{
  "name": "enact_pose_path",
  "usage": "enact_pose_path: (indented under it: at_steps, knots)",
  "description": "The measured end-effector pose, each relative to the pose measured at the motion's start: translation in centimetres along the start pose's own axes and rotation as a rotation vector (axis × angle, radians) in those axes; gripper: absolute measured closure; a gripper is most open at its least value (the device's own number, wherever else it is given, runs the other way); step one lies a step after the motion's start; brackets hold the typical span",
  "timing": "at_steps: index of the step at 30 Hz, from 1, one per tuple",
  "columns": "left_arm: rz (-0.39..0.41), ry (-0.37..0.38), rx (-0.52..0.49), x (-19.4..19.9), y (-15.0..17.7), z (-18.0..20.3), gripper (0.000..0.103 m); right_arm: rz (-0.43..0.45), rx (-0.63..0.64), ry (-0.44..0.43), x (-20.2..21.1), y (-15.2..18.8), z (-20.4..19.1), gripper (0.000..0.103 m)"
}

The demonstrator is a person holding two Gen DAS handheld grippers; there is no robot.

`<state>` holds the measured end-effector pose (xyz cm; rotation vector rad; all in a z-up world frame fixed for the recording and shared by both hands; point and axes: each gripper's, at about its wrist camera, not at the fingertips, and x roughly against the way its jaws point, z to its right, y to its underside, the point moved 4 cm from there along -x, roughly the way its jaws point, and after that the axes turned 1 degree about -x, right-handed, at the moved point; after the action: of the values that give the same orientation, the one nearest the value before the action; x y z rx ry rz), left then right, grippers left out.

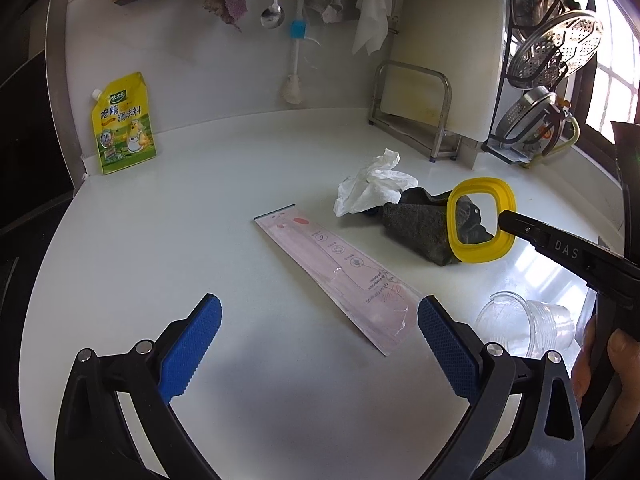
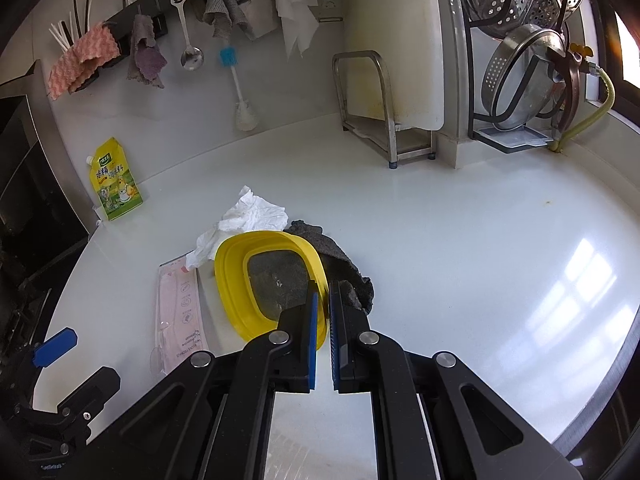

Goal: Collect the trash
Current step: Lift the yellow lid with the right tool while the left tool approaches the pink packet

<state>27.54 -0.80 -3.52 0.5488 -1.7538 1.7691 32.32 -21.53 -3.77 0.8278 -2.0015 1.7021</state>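
1. A yellow plastic ring (image 2: 276,280), a lid frame with an open centre, sits at centre frame in the right wrist view, its near rim clamped between the closed blue pads of the right gripper (image 2: 323,312); in the left wrist view it appears lifted at centre right, tilted clear of the counter.
2. Directly behind the ring lies a dark grey cloth (image 1: 420,228), with a crumpled white tissue (image 1: 372,188) touching its far side.
3. A long pink toothbrush package (image 1: 340,276) lies flat at centre of the left wrist view, and clear plastic cups (image 1: 528,328) lie on their side at lower right.
4. The left gripper (image 1: 320,344) hovers low in the frame, fingers spread wide and holding nothing, over the white counter (image 1: 180,220).
5. A yellow seasoning pouch (image 1: 124,124) stands against the wall at upper left.
6. The step appears to be the first pickup: ring secured. Next, it likely needs carrying to a bin, which no view shows, while the free gripper goes for the package or tissue.
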Motion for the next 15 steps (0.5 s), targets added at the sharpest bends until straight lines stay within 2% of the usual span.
enact_pose_path:
  at_steps: [4, 15]
  knots:
    - [-0.035, 0.016, 0.033, -1.0, 0.0, 0.0, 0.006, 0.016, 0.012, 0.035, 1.2, 0.4, 0.6, 0.098]
    - [-0.157, -0.023, 0.082, -3.8, -2.1, 1.2, 0.006, 0.052, -0.006, 0.098, 4.0, 0.9, 4.7, 0.098]
